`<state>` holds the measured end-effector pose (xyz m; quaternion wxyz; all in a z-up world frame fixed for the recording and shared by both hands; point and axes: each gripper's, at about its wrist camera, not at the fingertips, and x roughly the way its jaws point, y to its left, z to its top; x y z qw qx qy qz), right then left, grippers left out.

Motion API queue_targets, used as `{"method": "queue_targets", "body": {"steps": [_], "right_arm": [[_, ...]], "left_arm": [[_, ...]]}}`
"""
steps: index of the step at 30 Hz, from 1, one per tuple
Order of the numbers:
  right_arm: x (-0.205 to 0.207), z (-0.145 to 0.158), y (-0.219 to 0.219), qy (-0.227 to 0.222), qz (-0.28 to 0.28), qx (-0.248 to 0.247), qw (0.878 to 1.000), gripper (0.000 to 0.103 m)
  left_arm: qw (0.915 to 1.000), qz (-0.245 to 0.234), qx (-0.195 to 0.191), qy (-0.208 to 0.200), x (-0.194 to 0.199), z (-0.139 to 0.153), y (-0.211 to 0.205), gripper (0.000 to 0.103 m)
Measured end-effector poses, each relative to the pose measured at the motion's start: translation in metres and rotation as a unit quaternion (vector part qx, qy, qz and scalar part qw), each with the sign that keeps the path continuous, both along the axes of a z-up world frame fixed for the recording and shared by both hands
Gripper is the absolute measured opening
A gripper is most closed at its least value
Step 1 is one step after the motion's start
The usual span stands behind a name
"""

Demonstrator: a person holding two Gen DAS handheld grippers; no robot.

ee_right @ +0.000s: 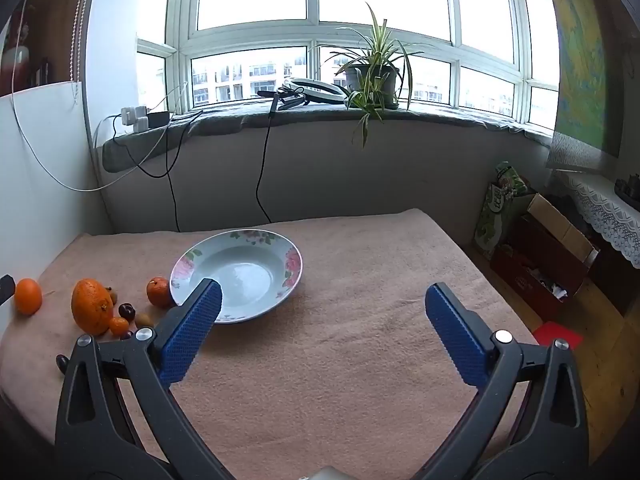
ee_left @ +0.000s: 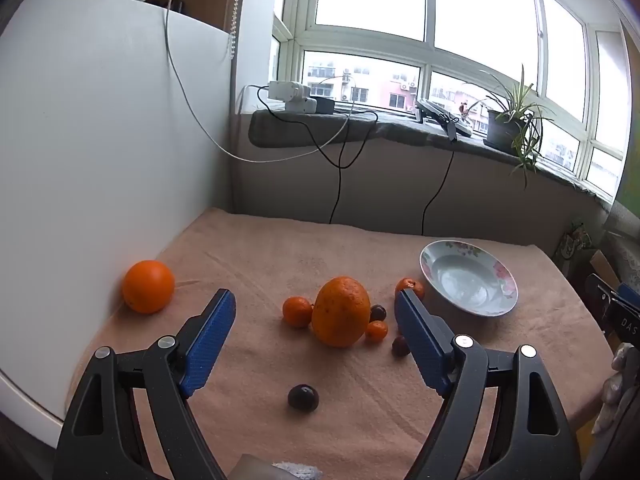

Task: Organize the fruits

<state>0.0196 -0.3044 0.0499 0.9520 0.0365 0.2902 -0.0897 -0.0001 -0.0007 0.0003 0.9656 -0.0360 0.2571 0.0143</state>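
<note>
While both the left gripper (ee_left: pixel 316 300) and right gripper (ee_right: pixel 322 294) gape empty, 2 oranges, perhaps 3 tangerines and dark fruits lie beside the plate (ee_left: pixel 430 258).

Looks like a lived-in flat, prob a bedroom or enclosed balcony. A wide bay window (ee_right: pixel 320 32) is seen, w/ apt blocks visible thru the glass. On the sill just below it a potted spider plant (ee_right: pixel 372 74) is kept, plus chargers and cables (ee_left: pixel 300 96) toward the window's left end. Below the window a bed-like surface is covered w/ a pink blanket (ee_right: pixel 340 360). Cardboard boxes (ee_right: pixel 548 256) are stacked below the window's right end.
</note>
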Motion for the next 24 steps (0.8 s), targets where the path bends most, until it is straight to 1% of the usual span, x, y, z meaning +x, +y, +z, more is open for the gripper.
{"method": "queue_targets", "body": {"steps": [2, 3, 4, 11, 24], "right_arm": [[0.000, -0.001, -0.002, -0.002, 0.000, 0.002, 1.000, 0.103], [0.001, -0.001, 0.000, -0.002, 0.001, -0.004, 1.000, 0.103], [-0.001, -0.001, 0.006, -0.007, 0.004, -0.017, 1.000, 0.103], [-0.001, 0.011, 0.006, -0.010, 0.007, -0.008, 1.000, 0.103], [-0.002, 0.007, 0.010, -0.010, 0.010, -0.008, 1.000, 0.103]], "left_arm": [[1.0000, 0.002, 0.001, -0.002, 0.000, 0.001, -0.001, 0.082], [0.9998, -0.001, -0.019, 0.007, 0.002, 0.002, 0.005, 0.082], [0.9998, -0.001, -0.020, 0.003, 0.002, 0.003, 0.006, 0.082], [0.9999, 0.001, -0.017, 0.000, -0.002, -0.001, 0.008, 0.082], [0.9998, 0.004, -0.018, 0.004, -0.003, -0.003, 0.005, 0.082]]}}
